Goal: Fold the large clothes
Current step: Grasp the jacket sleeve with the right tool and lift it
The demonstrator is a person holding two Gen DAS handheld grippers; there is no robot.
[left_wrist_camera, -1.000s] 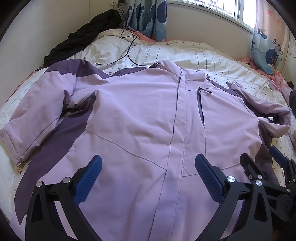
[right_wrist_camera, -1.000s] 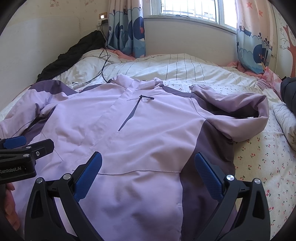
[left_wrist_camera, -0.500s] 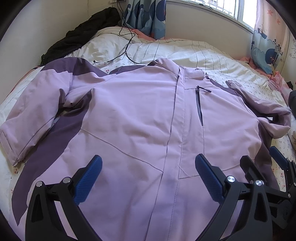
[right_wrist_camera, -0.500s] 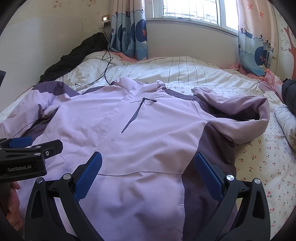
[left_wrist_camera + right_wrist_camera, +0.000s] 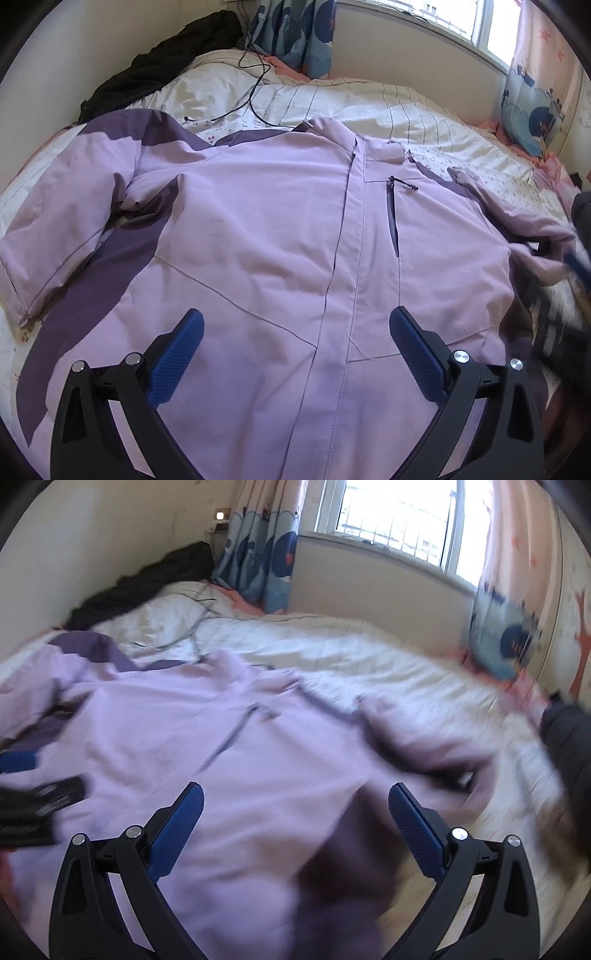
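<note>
While two tools gape, one jacket lies flat.

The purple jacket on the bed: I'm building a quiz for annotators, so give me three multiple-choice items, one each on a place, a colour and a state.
1. Where does the black cable lie?
A. on the bedding beyond the collar
B. across the jacket's chest
C. on the floor

2. What colour are the gripper pads?
A. red
B. blue
C. white

3. How is the jacket lying?
A. rolled up
B. folded in half
C. spread out front up

Answers: 1 A, it trails over the white quilt past the collar. 2 B, both grippers show blue pads. 3 C, the front placket and chest zip face up, unfolded.
</note>
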